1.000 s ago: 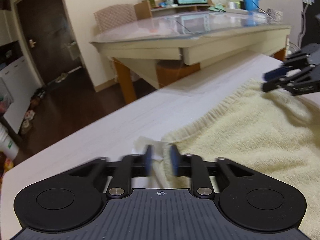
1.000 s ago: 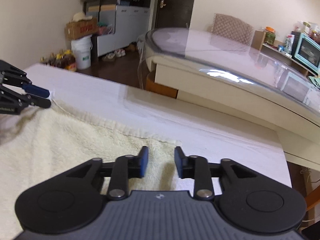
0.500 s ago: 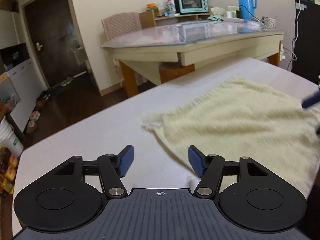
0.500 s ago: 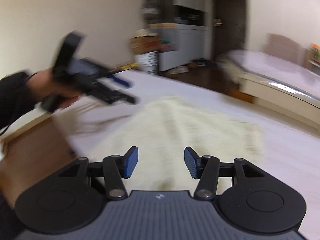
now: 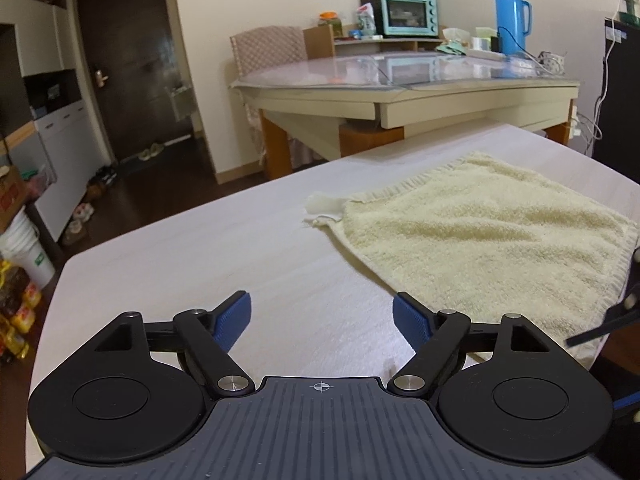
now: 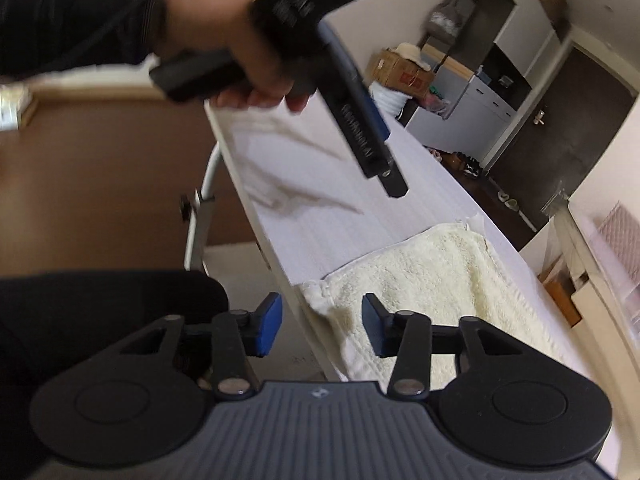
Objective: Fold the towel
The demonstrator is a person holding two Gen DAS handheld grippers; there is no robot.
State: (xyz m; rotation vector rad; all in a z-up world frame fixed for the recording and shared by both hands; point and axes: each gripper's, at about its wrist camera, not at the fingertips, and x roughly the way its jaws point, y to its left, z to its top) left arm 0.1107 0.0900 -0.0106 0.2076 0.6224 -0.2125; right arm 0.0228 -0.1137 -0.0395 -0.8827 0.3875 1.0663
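Note:
A cream terry towel point(image 5: 488, 236) lies flat on the white table point(image 5: 224, 256), with a small white tag at its far left corner. My left gripper point(image 5: 322, 318) is open and empty above bare table, left of the towel's near edge. My right gripper point(image 6: 322, 328) is open and empty, hovering at the table's near edge over the towel's near corner point(image 6: 320, 292). The towel also shows in the right wrist view point(image 6: 432, 280). The left gripper held in a hand appears there above the table point(image 6: 360, 128).
A glass-topped dining table point(image 5: 400, 80) with a blue thermos point(image 5: 512, 16) and a teal toaster oven point(image 5: 408, 14) stands behind. The floor drops off left of the white table, with buckets point(image 5: 28, 248) and bottles there. A metal table leg point(image 6: 204, 216) shows below the edge.
Both grippers let go of the towel's far corners, opened wide and pulled back. The towel now lies flat. The right gripper swung round to the towel's near corner.

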